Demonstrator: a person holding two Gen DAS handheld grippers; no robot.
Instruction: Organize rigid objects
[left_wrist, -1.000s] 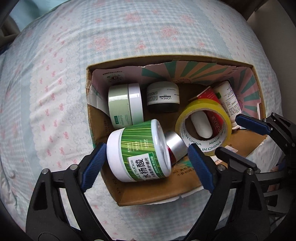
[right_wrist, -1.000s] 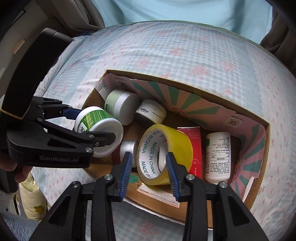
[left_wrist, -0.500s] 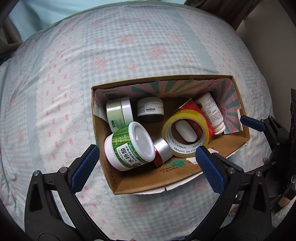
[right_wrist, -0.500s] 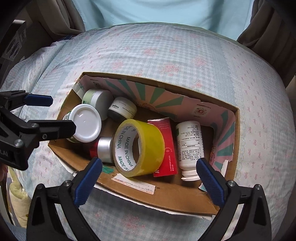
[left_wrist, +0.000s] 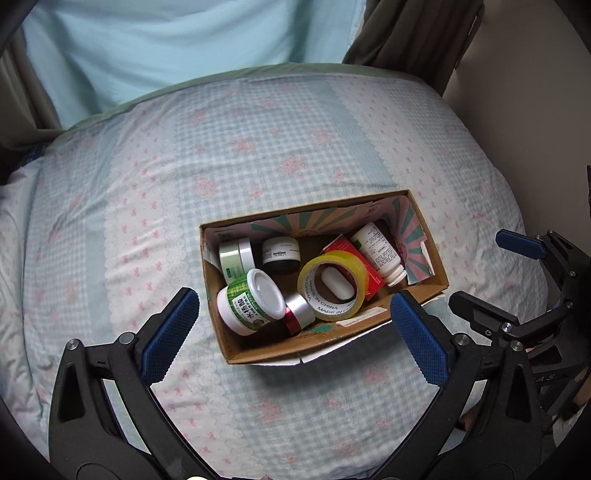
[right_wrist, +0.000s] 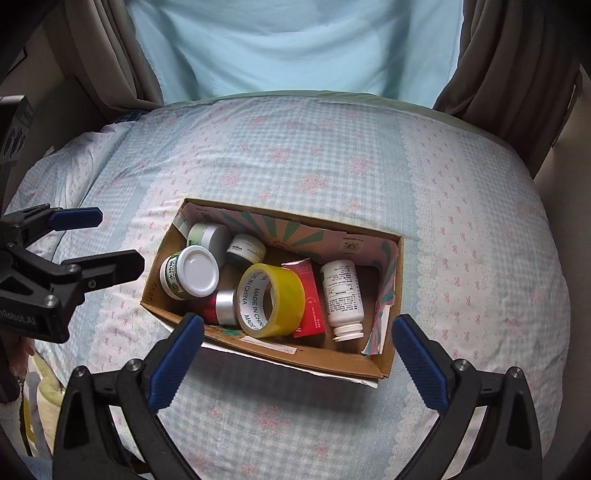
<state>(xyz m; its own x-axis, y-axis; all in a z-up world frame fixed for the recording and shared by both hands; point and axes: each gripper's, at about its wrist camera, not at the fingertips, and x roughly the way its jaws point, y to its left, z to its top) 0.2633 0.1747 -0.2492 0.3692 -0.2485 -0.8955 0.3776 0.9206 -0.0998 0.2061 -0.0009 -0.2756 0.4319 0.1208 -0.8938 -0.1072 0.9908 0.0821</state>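
Note:
A cardboard box (left_wrist: 332, 345) (right_wrist: 295, 356) lies on the bed. In it are a green-labelled white jar (left_wrist: 251, 301) (right_wrist: 190, 271), a yellow tape roll (left_wrist: 332, 290) (right_wrist: 271, 301), a pale green jar (left_wrist: 236, 256), a dark jar (left_wrist: 280, 254), a red and silver tin (left_wrist: 297, 314), a red carton (right_wrist: 308, 299) and a white bottle (left_wrist: 378, 253) (right_wrist: 341, 293). My left gripper (left_wrist: 295, 339) is open and empty, above and in front of the box. My right gripper (right_wrist: 297, 363) is open and empty, also in front of the box.
The bed (left_wrist: 258, 147) has a light blue checked cover with pink flowers. A pale blue curtain (right_wrist: 295, 44) and brown drapes (right_wrist: 517, 74) hang behind it. A wall (left_wrist: 535, 92) stands to the right.
Both grippers let go, the left of the green jar and the right of the tape roll, opened wide and drew back and up from the box. The jar and roll stay in the box.

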